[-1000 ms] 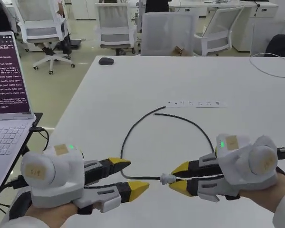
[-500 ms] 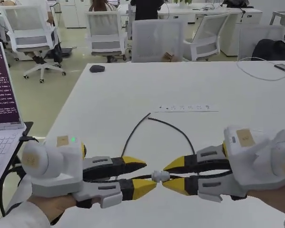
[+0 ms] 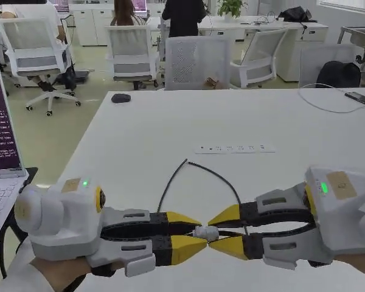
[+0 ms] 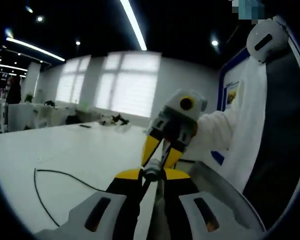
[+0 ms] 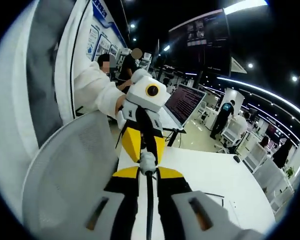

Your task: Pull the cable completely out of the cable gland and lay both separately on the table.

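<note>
Head view: left gripper [image 3: 203,232] and right gripper [image 3: 211,233] meet tip to tip at the cable gland [image 3: 205,233] over the counter [image 3: 170,121]. The thin black cable [image 3: 169,182] loops limply behind.

Left gripper view: jaws clamped on the small, hard, probably slippery cable gland [image 4: 151,172].

Right gripper view: the cable [image 5: 149,200] runs between the jaws. I cannot tell whether they pinch it. Best gripped just behind the gland.

Our left gripper [image 3: 201,232], at lower left, and right gripper [image 3: 211,233], at lower right, look alike. Each has a chunky white housing with a green lamp and a tan sticker, and black jaws tipped in yellow. We wear a white sleeve [image 4: 216,131], right of centre in the left gripper view.
</note>
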The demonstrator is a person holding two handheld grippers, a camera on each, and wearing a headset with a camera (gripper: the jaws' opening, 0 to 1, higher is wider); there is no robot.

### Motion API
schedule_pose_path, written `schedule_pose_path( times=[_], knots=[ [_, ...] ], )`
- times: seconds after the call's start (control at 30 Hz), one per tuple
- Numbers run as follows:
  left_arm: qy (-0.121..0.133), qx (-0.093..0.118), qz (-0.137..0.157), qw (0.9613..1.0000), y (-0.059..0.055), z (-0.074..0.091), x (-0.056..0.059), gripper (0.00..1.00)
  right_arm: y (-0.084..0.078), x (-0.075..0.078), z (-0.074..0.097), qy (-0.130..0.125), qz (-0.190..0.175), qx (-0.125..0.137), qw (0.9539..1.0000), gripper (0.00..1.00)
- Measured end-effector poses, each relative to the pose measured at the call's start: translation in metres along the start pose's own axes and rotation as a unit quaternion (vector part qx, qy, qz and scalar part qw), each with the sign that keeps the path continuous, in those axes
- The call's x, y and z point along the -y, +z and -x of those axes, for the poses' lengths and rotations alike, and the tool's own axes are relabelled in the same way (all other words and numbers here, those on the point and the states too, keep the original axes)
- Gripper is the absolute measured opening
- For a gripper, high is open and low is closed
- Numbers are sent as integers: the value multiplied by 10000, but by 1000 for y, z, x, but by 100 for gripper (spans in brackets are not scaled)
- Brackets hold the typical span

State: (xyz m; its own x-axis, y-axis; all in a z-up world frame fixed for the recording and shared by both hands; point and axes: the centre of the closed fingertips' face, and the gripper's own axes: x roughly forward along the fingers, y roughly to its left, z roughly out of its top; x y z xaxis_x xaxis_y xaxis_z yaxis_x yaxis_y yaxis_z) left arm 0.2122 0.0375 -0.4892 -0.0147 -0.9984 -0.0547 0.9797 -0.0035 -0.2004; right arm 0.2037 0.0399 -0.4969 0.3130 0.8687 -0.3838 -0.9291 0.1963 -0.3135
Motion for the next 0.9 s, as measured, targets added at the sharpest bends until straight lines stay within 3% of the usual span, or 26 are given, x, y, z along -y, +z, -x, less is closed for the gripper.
schedule_pose_path(
  times=[0.07,0.27,0.33,0.47,0.57,0.67,0.7,0.8,0.87,0.9],
  knots=[
    [-31,107,185,9998,5,0,2,16,3,2,2,-22,-33,76,10000,11],
    [8,106,80,9999,14,3,6,15,13,3,3,-122,-15,285,9995,12],
    [15,103,63,9999,17,3,7,15,15,3,4,-60,-358,405,9985,13],
    [83,145,-54,9998,23,5,9,14,21,11,7,-86,-677,655,9955,19],
    [101,142,-242,9996,27,7,13,14,30,14,13,66,-1315,1001,9862,25],
    [106,200,-393,9990,35,9,16,14,37,13,18,384,-2035,1280,9699,24],
    [108,213,-473,9986,38,9,18,14,37,13,19,483,-2339,1296,9624,24],
    [79,197,-638,9977,45,9,23,14,42,9,20,733,-2681,1447,9496,23],
    [61,186,-724,9972,50,9,26,14,44,10,20,750,-2701,1471,9486,17],
    [83,187,-796,9966,51,9,26,14,49,7,21,867,-2796,1562,9433,15]
  ],
)
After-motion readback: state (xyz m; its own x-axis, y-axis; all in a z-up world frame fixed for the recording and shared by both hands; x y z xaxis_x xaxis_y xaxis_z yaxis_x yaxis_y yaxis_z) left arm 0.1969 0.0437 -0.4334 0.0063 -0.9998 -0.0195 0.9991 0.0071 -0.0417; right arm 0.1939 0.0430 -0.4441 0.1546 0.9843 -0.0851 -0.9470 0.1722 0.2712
